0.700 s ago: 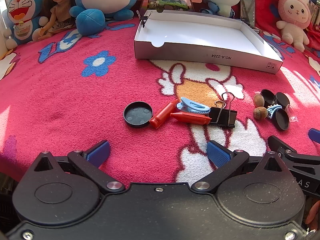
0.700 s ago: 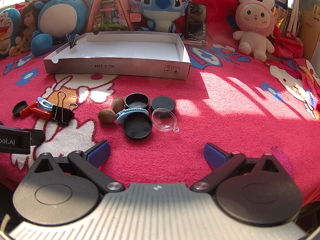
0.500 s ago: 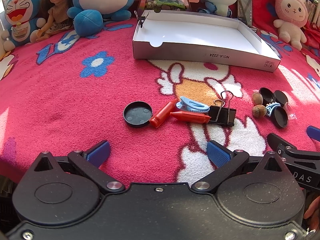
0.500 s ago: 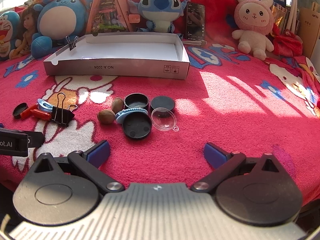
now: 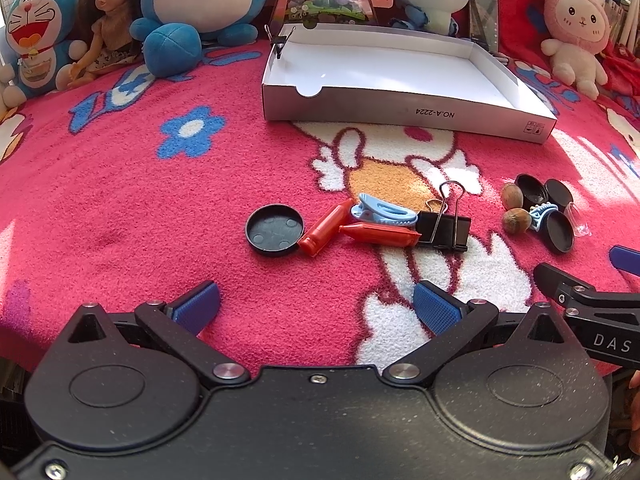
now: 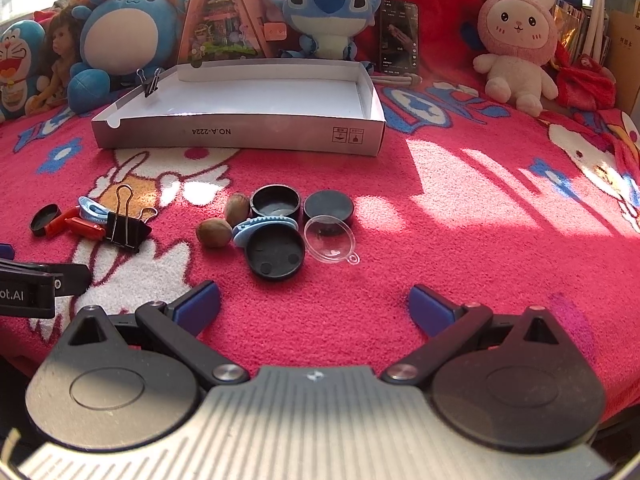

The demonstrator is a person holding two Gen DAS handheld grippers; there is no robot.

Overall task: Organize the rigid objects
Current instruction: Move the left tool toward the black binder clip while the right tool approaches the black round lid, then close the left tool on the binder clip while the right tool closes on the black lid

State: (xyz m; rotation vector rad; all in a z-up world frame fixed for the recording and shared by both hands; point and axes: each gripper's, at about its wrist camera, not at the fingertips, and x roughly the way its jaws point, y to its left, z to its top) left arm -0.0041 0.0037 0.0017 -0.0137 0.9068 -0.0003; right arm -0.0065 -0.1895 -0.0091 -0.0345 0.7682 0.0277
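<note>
Small items lie on a pink blanket in front of a shallow white box (image 5: 400, 112). In the left wrist view a black lid (image 5: 274, 235), two orange whistles (image 5: 326, 227), a blue clip (image 5: 380, 212) and a black binder clip (image 5: 442, 230) sit just beyond my left gripper (image 5: 316, 308), which is open and empty. In the right wrist view two nuts (image 6: 214, 233), black lids (image 6: 275, 258), a blue clip (image 6: 264, 226) and a clear dome (image 6: 329, 240) lie ahead of my right gripper (image 6: 314, 308), also open and empty.
Plush toys and a doll (image 5: 106, 28) line the back edge behind the white box (image 6: 240, 136). A small binder clip (image 6: 149, 84) is clipped on the box's left wall. A phone (image 6: 398, 36) leans at the back. The right gripper's finger (image 5: 576, 296) shows at the right.
Both grippers have drawn back and tilted slightly, so the box and the items sit a little lower in the views. Nothing on the blanket has moved.
</note>
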